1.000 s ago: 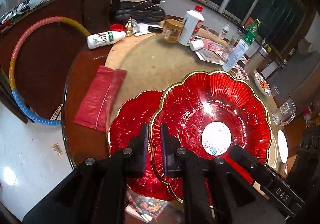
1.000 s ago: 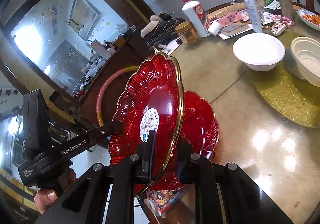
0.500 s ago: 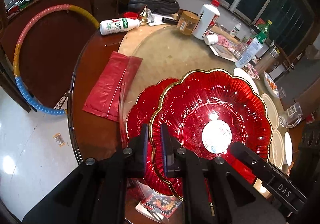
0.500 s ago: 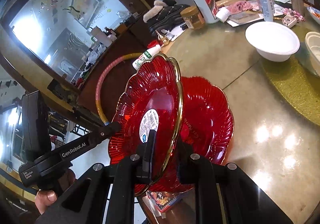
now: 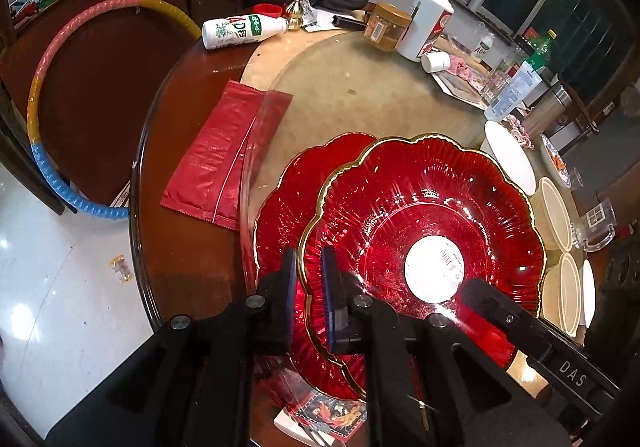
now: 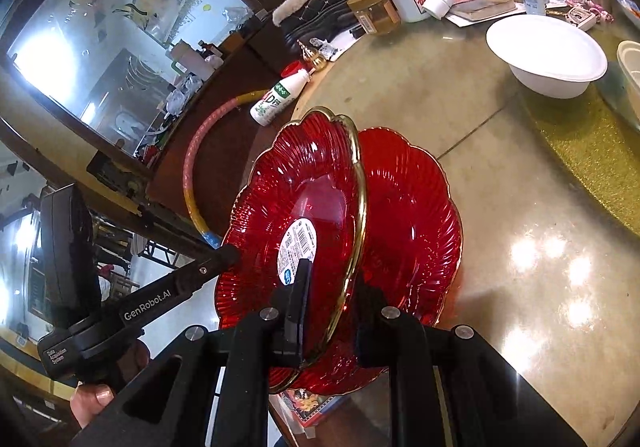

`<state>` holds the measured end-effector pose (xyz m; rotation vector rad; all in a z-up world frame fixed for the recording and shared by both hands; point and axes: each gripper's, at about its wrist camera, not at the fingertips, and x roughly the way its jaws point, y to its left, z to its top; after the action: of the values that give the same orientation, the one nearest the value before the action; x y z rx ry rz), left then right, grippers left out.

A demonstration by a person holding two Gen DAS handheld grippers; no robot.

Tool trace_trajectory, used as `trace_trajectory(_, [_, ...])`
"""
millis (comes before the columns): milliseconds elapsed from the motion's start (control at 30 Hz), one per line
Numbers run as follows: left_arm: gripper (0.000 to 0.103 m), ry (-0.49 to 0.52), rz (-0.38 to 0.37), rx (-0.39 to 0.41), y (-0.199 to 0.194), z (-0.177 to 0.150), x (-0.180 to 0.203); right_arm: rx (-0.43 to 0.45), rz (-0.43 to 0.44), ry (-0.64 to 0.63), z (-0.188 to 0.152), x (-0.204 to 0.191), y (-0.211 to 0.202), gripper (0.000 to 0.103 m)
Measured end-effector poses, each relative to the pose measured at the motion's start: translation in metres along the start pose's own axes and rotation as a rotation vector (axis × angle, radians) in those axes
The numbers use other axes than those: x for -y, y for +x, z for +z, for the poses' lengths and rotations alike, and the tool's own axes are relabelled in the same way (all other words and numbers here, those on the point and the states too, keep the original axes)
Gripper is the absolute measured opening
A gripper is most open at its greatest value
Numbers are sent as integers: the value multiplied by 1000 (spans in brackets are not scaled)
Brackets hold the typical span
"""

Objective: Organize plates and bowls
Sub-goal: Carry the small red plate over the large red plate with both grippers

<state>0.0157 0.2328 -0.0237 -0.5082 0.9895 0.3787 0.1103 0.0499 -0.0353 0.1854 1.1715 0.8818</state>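
Round table [image 5: 352, 87] under us: our left gripper [image 5: 309, 289] and right gripper [image 6: 330, 301] both pinch the rim of the upper red plate [image 5: 420, 223], tilted just above the second red plate [image 6: 416, 207]; white bowl [image 6: 546, 51] well beyond.
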Motion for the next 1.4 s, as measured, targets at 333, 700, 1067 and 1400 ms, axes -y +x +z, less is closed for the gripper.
trace_trajectory(333, [9,2,19,-20,10,0,-1,-26,-11,5,2,3,10,17])
trace_trajectory(700, [9,0,25,-53,20,1,-2,-61,-16,16,4,8,20,18])
trace_trajectory(1067, [9,-16,31,-60,19,2,-3,-88,-45,19,7,7,23,23])
trace_trajectory(1400, [10,-23,55,31,-4,6,0,-66,-91,-19,6,-4,9,27])
